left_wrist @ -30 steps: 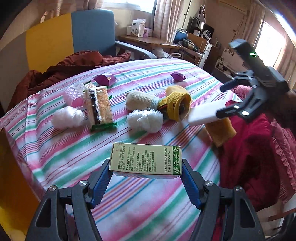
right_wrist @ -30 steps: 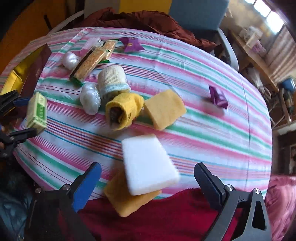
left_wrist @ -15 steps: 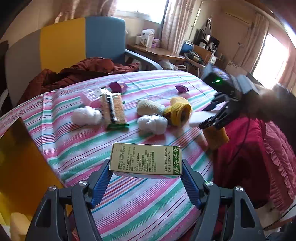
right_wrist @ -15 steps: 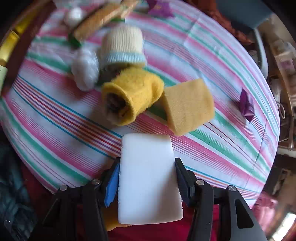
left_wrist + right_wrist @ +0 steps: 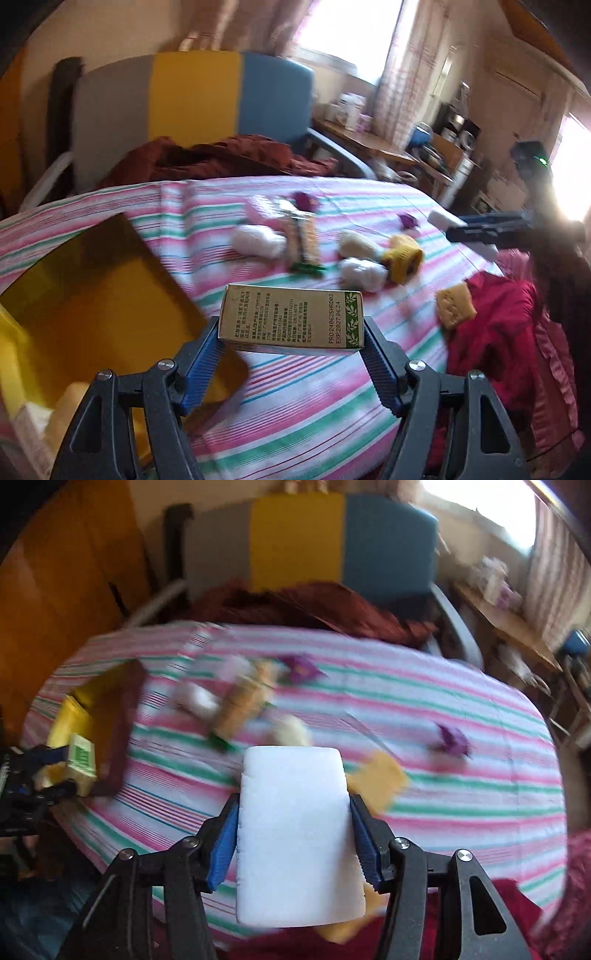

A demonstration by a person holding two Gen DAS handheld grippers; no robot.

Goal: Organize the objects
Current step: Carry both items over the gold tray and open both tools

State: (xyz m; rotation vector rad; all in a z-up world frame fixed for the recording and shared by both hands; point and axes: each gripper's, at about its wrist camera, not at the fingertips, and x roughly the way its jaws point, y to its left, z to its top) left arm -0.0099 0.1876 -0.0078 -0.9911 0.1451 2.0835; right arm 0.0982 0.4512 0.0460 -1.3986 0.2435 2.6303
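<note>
Both hands are loaded, so this looks like the carry step of the tidy-up, with the drop-off to come. The yellow box (image 5: pixel 92 317) sits open at the table's left edge, a few pale things already inside. The left gripper (image 5: pixel 291 347) hangs right beside that box, its blue pads clamped on the ends of the green carton (image 5: pixel 291 319), which is held level above the cloth, printed face up. My read: the next move calls for swinging the carton over the box mouth and easing the jaws apart.

Over on the right, the right gripper (image 5: pixel 293 845) has its pads pressed against the long sides of the white sponge (image 5: pixel 295 830), which is lifted off the table near its front edge. It has farther to go; the box is well across the table, so it needs a clean pass above the clutter.

Now the surface: a round table under a striped cloth (image 5: pixel 332 417) in pink, green and white. Scattered mid-table are a cracker packet (image 5: pixel 303 240), white wads (image 5: pixel 258 240), a yellow knit cuff (image 5: pixel 404 258), a tan sponge (image 5: pixel 454 304) at the near edge and small purple wrappers (image 5: pixel 408 220).

Behind it all stand a chair (image 5: pixel 192 96) in grey, yellow and blue with a rust-red garment (image 5: pixel 207 158) draped on the seat, curtained windows, and a cluttered side desk.
</note>
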